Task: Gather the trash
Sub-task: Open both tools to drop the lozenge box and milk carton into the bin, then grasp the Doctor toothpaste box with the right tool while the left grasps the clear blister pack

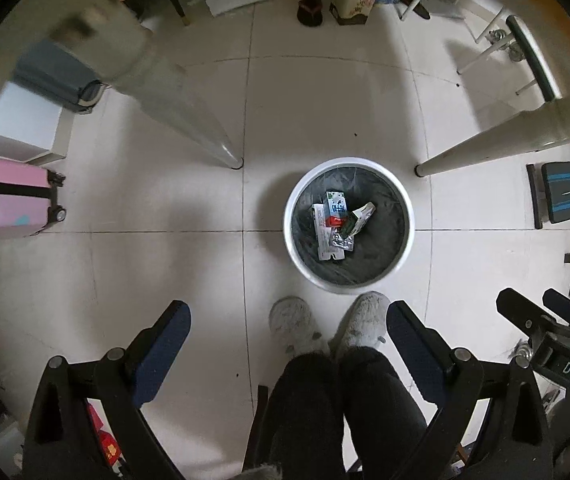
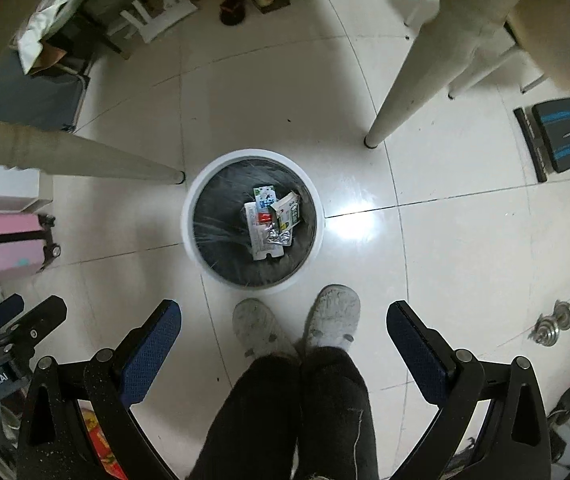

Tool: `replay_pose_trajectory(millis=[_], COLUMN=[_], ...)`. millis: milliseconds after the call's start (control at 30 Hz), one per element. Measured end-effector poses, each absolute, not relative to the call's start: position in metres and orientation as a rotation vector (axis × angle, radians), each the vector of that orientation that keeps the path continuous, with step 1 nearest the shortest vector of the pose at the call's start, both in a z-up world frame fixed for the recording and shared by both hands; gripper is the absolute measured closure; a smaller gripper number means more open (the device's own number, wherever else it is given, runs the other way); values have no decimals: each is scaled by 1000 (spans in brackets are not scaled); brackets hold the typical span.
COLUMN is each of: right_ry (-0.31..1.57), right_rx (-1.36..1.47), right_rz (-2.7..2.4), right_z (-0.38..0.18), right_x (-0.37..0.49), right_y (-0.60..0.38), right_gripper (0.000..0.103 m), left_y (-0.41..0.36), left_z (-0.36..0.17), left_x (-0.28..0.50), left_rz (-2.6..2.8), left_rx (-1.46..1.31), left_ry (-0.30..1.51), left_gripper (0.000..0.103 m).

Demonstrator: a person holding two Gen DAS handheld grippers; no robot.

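Fingers [image 2: 157,352] spread empty above the bin [image 2: 193,216] holding seemingly wrappers [image 2: 271,220].

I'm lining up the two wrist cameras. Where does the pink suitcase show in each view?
Left wrist: pink suitcase at the far left edge, mid-height, left of the nearer table leg.
Right wrist: pink suitcase at the far left edge, slightly below mid-height.
Shared landmark: the white trash bin with wrappers inside.
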State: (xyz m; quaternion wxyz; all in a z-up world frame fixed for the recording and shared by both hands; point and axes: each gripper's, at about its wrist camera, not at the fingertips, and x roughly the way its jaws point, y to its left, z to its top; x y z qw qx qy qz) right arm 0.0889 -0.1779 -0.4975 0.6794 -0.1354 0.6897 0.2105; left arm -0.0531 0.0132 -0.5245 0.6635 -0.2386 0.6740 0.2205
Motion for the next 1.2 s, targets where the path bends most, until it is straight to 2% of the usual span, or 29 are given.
replay_pose_trajectory(millis=[367, 500, 700, 900, 1200], right_ry=[1515, 1438, 1266, 1126, 984], right_rx=[-264, -272, -542, -894, -1421], right_rz=[542, 587, 645, 750, 1008], right_z=[-335, -269, -200, -187, -256], right_x=[71, 106, 195, 302, 364], right_y=[-171, -157, -109, -26, 90], right_gripper=[0, 0, 0, 0, 0], left_y=[20, 39, 70, 103, 135], left_z=[-401, -372, -357, -368, -393], left_x=[-56, -29, 33, 98, 134], left_rz=[607, 670, 779, 869, 1017], left_rx=[-510, -494, -458, -501, -649], left_ry=[1449, 1393, 1320, 1342, 1424], left_gripper=[3, 3, 3, 3, 3])
